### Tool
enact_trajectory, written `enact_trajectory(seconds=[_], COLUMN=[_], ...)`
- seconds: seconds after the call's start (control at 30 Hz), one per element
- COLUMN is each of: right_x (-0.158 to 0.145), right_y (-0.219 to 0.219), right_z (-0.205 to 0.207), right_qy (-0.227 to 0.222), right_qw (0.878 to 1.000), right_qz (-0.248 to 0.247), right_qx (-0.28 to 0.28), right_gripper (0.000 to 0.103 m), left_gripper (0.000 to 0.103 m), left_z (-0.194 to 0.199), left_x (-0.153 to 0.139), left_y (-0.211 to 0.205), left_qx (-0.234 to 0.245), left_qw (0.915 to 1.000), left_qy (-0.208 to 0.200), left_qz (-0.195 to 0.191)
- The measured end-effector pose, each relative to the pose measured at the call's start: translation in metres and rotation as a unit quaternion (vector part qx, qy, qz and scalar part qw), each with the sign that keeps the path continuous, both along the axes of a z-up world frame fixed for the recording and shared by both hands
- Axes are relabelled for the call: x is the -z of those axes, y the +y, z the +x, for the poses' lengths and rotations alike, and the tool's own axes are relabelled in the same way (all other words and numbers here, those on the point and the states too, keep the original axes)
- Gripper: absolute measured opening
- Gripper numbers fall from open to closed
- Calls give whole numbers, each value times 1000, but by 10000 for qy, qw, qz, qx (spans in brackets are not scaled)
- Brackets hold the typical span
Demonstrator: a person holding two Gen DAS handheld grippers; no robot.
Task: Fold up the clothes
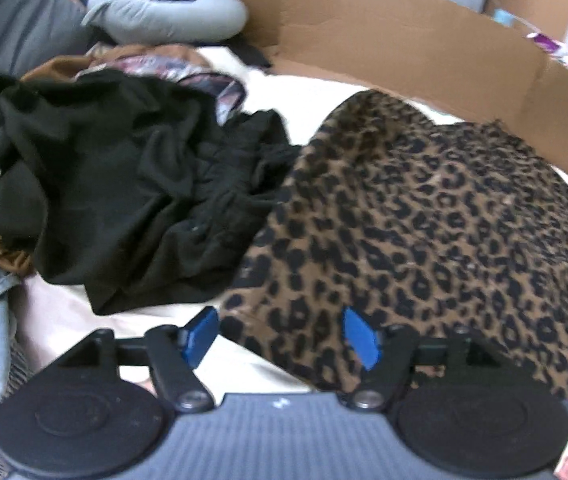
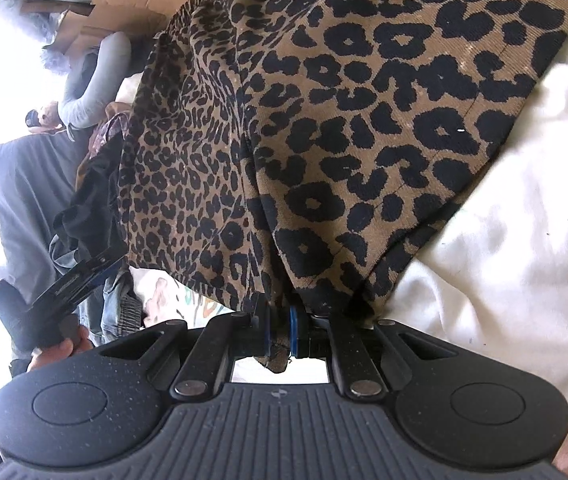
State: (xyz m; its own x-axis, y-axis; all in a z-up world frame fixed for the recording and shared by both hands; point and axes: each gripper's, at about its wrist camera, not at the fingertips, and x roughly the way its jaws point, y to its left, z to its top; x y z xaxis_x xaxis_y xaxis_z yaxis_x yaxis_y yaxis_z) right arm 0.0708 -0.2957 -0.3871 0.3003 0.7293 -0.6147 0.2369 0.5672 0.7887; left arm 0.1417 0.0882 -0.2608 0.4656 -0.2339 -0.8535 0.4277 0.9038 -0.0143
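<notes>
While the right gripper (image 2: 279, 330) is clamped on a bunched edge of the leopard-print garment (image 2: 324, 120), the left gripper (image 1: 279, 334) hangs with jaws spread wide and holds nothing, over the near edge of that same garment (image 1: 424, 220). The garment lies spread on the white bedding (image 2: 504, 220), touching a crumpled black garment (image 1: 123, 184). Risks, as I judge them: the right pinch looks thin, so a pull may slip it out. One-sided lifting could skew the fold. The left could snag the black piece or bedding.
</notes>
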Motion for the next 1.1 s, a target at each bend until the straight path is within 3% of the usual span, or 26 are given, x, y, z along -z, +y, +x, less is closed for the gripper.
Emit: enact_trajectory(seconds=[0.2,0.33,0.47,0.53,0.6,0.77,0.9,1.1], right_x=[0,0,1,2,3,3,5,2], right_y=[-1,-1,-1,-1,-2,-2,-2,3], right_z=[1,2,1,1,1,0,0,3], right_qy=[20,9,17,21,23,-8,12,-30], right_qw=[10000,9999,9999,10000,10000,10000,10000,9998], right_qz=[-65,-98,-93,-66,-59,-33,-43,-31], right_qx=[-27,-57,-50,-37,-39,-35,-27,-210], right_gripper=[7,7,7,7,7,7,7,7], left_gripper=[74,71,59,46,26,24,8,5], left_z=[14,16,19,22,24,28,28,28], left_x=[22,26,29,30,29,19,5,-16], left_y=[3,8,12,15,19,24,26,28], left_qx=[-120,-178,-99,-54,-16,5,95,230], left_qw=[9997,9996,9984,9974,9967,9953,9948,9937], left_qy=[185,210,385,485,565,646,603,537], left_qz=[117,-81,-411,-523,-577,-720,-816,-960])
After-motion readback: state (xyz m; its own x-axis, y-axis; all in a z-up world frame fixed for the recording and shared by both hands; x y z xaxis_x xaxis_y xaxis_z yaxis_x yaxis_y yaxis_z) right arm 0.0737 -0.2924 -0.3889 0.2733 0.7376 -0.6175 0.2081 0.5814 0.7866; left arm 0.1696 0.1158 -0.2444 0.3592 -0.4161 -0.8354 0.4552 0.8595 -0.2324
